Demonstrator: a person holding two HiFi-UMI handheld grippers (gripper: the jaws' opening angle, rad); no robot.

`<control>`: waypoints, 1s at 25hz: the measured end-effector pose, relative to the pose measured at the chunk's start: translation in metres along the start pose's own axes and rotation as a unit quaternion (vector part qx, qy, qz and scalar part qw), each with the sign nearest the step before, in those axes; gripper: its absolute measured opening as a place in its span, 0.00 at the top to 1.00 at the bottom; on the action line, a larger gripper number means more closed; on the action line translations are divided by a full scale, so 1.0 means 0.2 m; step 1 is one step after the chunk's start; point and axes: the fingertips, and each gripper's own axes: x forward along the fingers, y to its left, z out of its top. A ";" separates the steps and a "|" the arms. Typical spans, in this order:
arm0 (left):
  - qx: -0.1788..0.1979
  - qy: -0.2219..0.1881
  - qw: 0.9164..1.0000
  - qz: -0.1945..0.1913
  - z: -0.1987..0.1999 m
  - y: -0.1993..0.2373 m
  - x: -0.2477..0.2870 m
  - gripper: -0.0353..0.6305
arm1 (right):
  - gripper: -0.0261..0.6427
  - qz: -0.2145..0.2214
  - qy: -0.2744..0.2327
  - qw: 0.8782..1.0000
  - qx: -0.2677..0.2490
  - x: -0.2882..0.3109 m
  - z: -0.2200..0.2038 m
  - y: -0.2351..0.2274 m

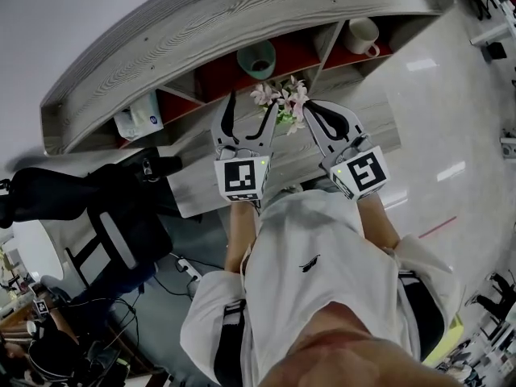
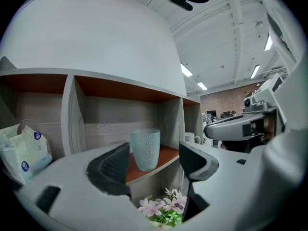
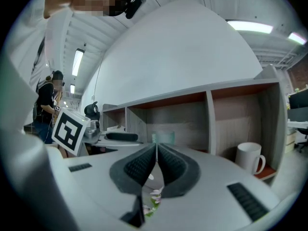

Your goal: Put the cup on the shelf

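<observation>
**Cup** (image 2: 146, 149): pale teal, dimpled wall. It stands upright on the red-brown board of the shelf's (image 1: 201, 31) middle compartment, near the board's front edge. Nothing touches it.

**Left gripper** (image 2: 155, 163): your jaws stand wide apart and hold nothing. The cup shows in the gap between them, but it sits beyond the pads with clear space on both sides. From the head view this gripper is in front of the shelf's front edge, lined up with the middle compartment.

**Right gripper** (image 3: 156, 150): your jaws are pressed together with nothing between them. It hangs beside the left one, in front of the shelf and reaching into no compartment.

**Other stock on the shelf:**
- A white mug (image 3: 250, 158) sits in the right compartment, near that board's right end.
- A tissue packet (image 2: 21, 150) sits in the left compartment.
- A sprig of pink flowers (image 1: 282, 101) lies below the shelf board's front edge, under both grippers.

**Task status:** the placing looks done. The cup is on the shelf, upright and free of your pads. It sits fairly close to the front edge, so I judge it steady but not deep in the compartment. What seems left is small:
- Bring your left gripper straight back, so neither pad brushes the cup.
- Keep both tools above the flowers.
</observation>
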 end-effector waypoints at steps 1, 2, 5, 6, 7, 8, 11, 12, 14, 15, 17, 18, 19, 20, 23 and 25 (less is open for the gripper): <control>-0.001 -0.005 1.000 0.002 0.01 0.00 -0.02 0.48 | 0.91 0.001 -0.001 1.000 -0.001 0.00 0.01 0.01; -0.002 -0.010 1.000 0.004 0.02 0.00 -0.05 0.57 | 0.91 0.003 -0.003 1.000 -0.003 0.00 0.01 0.02; -0.001 -0.021 1.000 0.005 0.04 0.00 -0.11 0.69 | 0.91 0.005 -0.009 1.000 -0.007 0.00 0.04 0.04; -0.001 -0.023 1.000 0.003 0.04 -0.01 -0.13 0.73 | 0.91 0.006 -0.011 1.000 -0.009 0.00 0.05 0.05; -0.001 -0.024 1.000 0.000 0.05 -0.01 -0.14 0.76 | 0.91 0.007 -0.012 1.000 -0.011 0.00 0.05 0.06; -0.002 -0.026 1.000 -0.002 0.05 -0.02 -0.16 0.78 | 0.91 0.007 -0.013 1.000 -0.013 -0.01 0.05 0.07; -0.017 -0.031 0.999 -0.004 0.09 -0.04 -0.20 0.83 | 0.91 0.012 -0.013 1.000 -0.019 0.00 0.06 0.09; -0.017 -0.031 0.999 -0.006 0.09 -0.04 -0.22 0.84 | 0.91 0.014 -0.013 1.000 -0.022 0.00 0.06 0.10; -0.008 -0.027 1.000 -0.011 0.06 -0.05 -0.25 0.85 | 0.91 0.019 -0.012 0.999 -0.026 -0.01 0.06 0.12; -0.010 -0.024 1.000 -0.011 0.05 -0.05 -0.26 0.86 | 0.91 0.020 -0.012 0.999 -0.026 -0.01 0.06 0.13; -0.024 -0.021 0.999 -0.012 0.04 -0.07 -0.27 0.86 | 0.91 0.020 -0.011 0.999 -0.023 -0.01 0.05 0.15; -0.030 -0.021 0.999 -0.013 0.05 -0.07 -0.28 0.87 | 0.91 0.020 -0.010 1.000 -0.022 -0.01 0.04 0.15; -0.034 -0.023 0.999 -0.015 0.06 -0.08 -0.28 0.87 | 0.91 0.020 -0.008 1.000 -0.021 -0.01 0.04 0.15; -0.035 -0.025 0.999 -0.018 0.07 -0.09 -0.27 0.87 | 0.91 0.020 -0.007 1.000 -0.020 -0.01 0.03 0.15; -0.028 -0.030 0.999 -0.027 0.09 -0.10 -0.27 0.87 | 0.91 0.019 -0.007 1.000 -0.020 -0.01 0.04 0.15; -0.026 -0.033 0.999 -0.030 0.09 -0.10 -0.26 0.88 | 0.91 0.017 -0.008 1.000 -0.020 -0.02 0.04 0.15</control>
